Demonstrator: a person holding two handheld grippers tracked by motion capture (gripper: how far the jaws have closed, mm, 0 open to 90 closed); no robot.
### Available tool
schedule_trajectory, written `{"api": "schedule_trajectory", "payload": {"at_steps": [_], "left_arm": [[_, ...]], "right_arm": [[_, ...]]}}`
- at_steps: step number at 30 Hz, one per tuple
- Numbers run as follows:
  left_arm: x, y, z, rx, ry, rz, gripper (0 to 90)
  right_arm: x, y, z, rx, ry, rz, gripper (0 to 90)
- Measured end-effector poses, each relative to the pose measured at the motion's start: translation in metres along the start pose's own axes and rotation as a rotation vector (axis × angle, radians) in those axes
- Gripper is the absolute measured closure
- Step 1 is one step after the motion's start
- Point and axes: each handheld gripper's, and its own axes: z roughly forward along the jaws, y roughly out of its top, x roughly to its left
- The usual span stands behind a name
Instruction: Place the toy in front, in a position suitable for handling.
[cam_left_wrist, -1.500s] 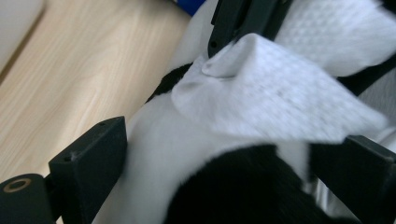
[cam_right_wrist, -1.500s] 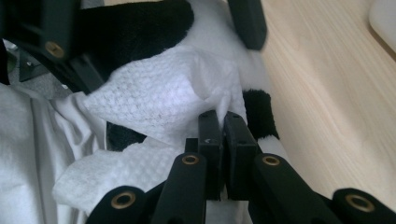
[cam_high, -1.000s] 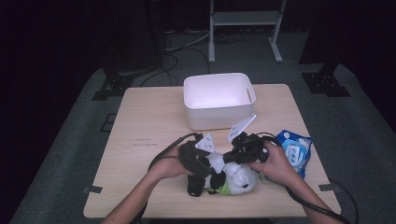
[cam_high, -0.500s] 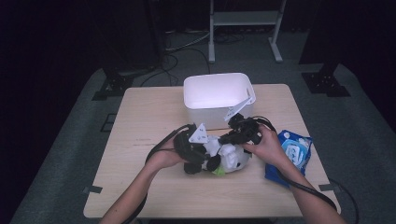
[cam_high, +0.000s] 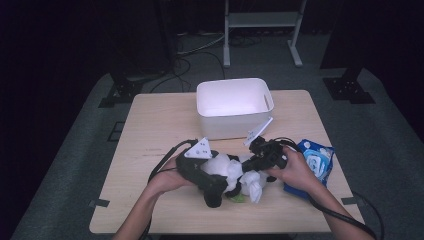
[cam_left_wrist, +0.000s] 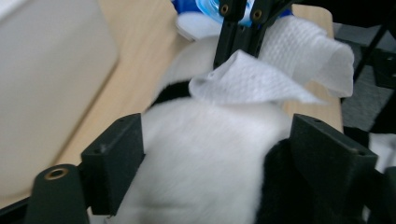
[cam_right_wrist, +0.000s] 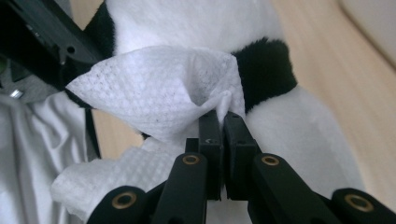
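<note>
Beyond both my claws stands a white tub (cam_high: 234, 107), and I can see nothing in the part of its inside that shows. Just past my right hand (cam_high: 294, 170) lies a blue wipe packet (cam_high: 314, 159) with a white lid on top.

My left claw (cam_left_wrist: 212, 154) is spread wide around a black-and-white plush toy (cam_left_wrist: 205, 163), one jaw against each flank of its white body, so I hold the toy between them. My right claw (cam_right_wrist: 223, 128) is pressed together on a fold of white wipe (cam_right_wrist: 159, 100), which bulges out to one side of the jaws and lies against the toy's white fur and black band.

From the high view I see both claws meeting over the toy (cam_high: 227, 172) near my edge of the wooden table (cam_high: 150, 125), the left claw (cam_high: 212, 192) beside my left hand (cam_high: 167, 180), the right claw (cam_high: 247, 165) opposite. The left gripper view adds the right claw's closed tips (cam_left_wrist: 240, 32) above the wipe (cam_left_wrist: 261, 74). The right gripper view adds the wipe's dotted texture.
</note>
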Motion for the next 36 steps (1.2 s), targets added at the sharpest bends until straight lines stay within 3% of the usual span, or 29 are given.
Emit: {"api": "schedule_trajectory", "payload": {"at_steps": [3, 9, 14, 16, 19, 20, 24, 29, 36], "left_arm": [[-0.007, -0.004, 0.002, 0.015, 0.001, 0.014, 15.5], [-0.017, -0.01, 0.007, 0.058, 0.061, 0.078, 17.7], [-0.021, -0.005, -0.005, 0.044, 0.053, 0.064, 17.6], [-0.02, -0.005, -0.01, 0.057, 0.063, 0.062, 17.4], [-0.019, -0.012, -0.01, 0.076, 0.048, 0.047, 16.7], [-0.019, -0.014, -0.009, 0.062, 0.038, 0.033, 16.7], [-0.018, -0.018, -0.009, 0.084, 0.028, 0.051, 19.1], [-0.017, -0.025, -0.013, 0.082, 0.013, 0.057, 20.3], [-0.014, -0.028, -0.021, 0.061, 0.002, 0.011, 19.1]], "right_arm": [[0.004, -0.004, 0.004, 0.012, 0.024, 0.002, 86.5], [0.011, -0.007, 0.012, 0.044, 0.039, -0.001, 86.9], [0.02, -0.008, 0.016, 0.059, 0.025, -0.026, 87.1], [0.025, -0.01, 0.015, 0.064, 0.025, -0.039, 87.0], [0.028, -0.01, 0.009, 0.037, 0.023, -0.047, 86.9], [0.028, -0.01, 0.007, 0.027, 0.018, -0.048, 86.9], [0.026, -0.004, -0.001, -0.028, -0.029, -0.05, 86.9], [0.021, 0.003, -0.004, -0.022, -0.078, -0.054, 86.7], [0.013, -0.017, -0.014, -0.025, -0.105, -0.019, 86.1]]}}
